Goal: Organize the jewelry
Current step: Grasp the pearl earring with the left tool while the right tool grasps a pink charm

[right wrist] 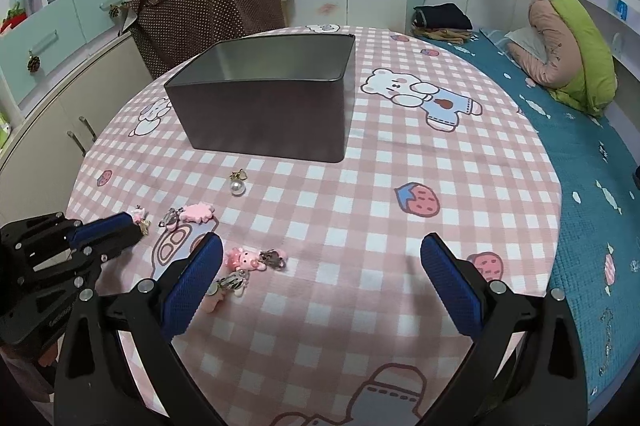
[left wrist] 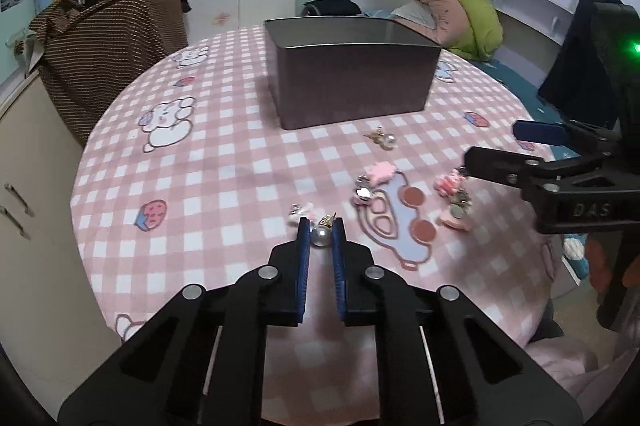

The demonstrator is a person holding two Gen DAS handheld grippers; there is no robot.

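A: Blue-padded left gripper [left wrist: 321, 232], lower centre of the left wrist view: jaws narrowed around a pearl earring [left wrist: 321, 236], pads just beside the bead on both sides. Contact or true clamping: cannot tell.

B: Orientation of that earring? Gold fitting [left wrist: 329, 221] toward the top of the frame, pearl nearer the camera; long axis roughly along the fingers.

A: Right gripper [right wrist: 320, 266], lower half of the right wrist view: jaws spread wide, nothing between them. Left pad [right wrist: 191, 276] just beside a pink bear charm [right wrist: 245, 260] and a metal clip earring [right wrist: 231, 282], not visibly touching either.

B: Container: dark metal tin [right wrist: 264, 113], lidless, upper centre of the same view, long axis running left to right. Only bare inner walls visible; floor hidden by the near wall.

A: Remaining pieces, on the pink checked tablecloth [right wrist: 400, 185], all outside the tin: second pearl earring [right wrist: 238, 185] just below the tin's near wall, gold fitting pointing toward the tin; pink cloud-shaped clip [right wrist: 196, 213] at centre left; small pink charm [right wrist: 138, 214] beside the left gripper's tips at the left edge.
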